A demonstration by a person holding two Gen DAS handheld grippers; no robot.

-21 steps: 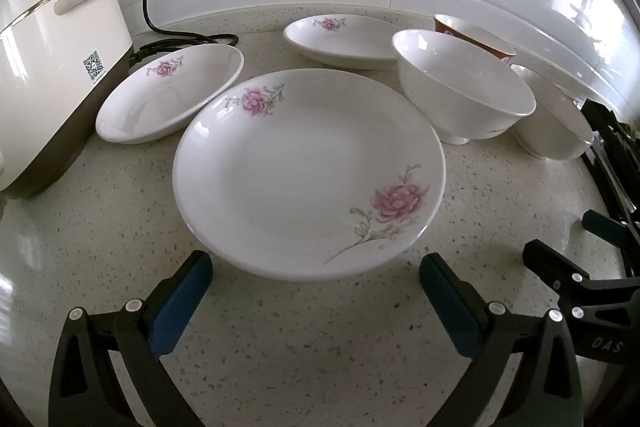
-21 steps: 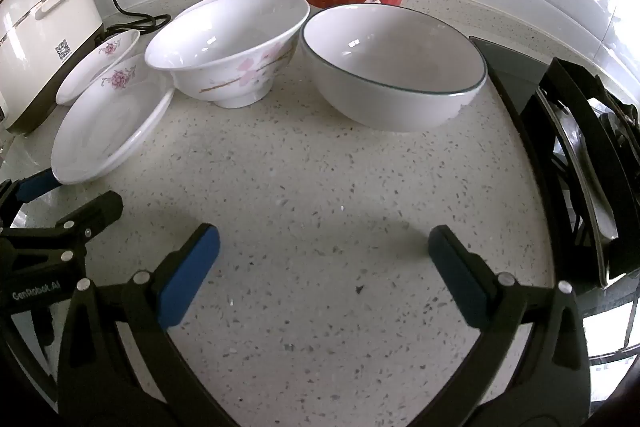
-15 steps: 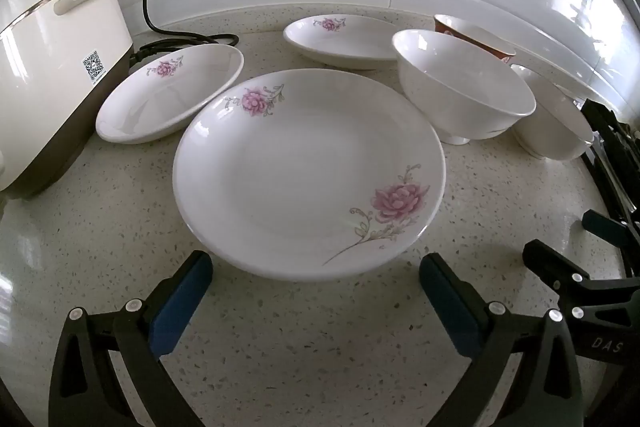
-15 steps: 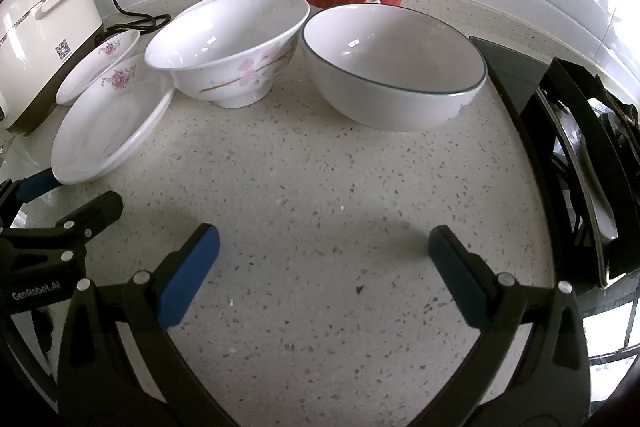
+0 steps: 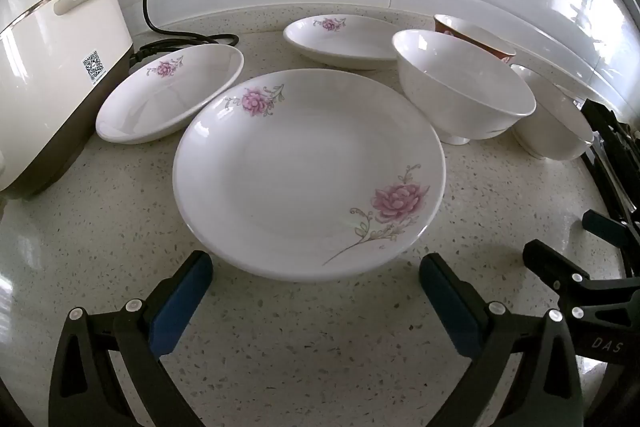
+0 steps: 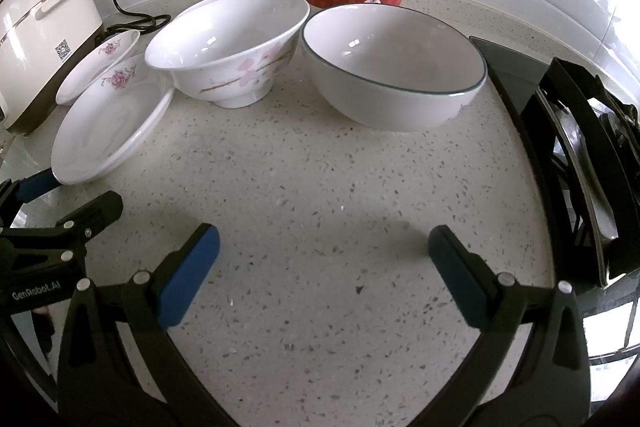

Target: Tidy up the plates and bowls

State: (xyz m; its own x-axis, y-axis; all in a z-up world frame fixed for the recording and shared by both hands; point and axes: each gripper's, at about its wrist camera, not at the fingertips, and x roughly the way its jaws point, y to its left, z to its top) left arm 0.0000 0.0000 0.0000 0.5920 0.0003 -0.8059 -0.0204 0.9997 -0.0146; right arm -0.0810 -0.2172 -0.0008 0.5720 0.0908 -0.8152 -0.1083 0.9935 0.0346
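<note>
Both idle, fingers apart: left hand-held gripper (image 5: 316,291) before large flowered plate (image 5: 308,175); right hand-held gripper (image 6: 324,267) over bare table (image 6: 320,187). Advised: pinch near rim squarely, lift level, avoid neighbouring bowl (image 5: 460,95).

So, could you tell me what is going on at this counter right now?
A person holds two grippers over a speckled counter, both open and holding nothing. The left gripper faces a large flowered plate; the right gripper faces bare counter short of a green-rimmed bowl. No plate or bowl has been stacked.
</note>
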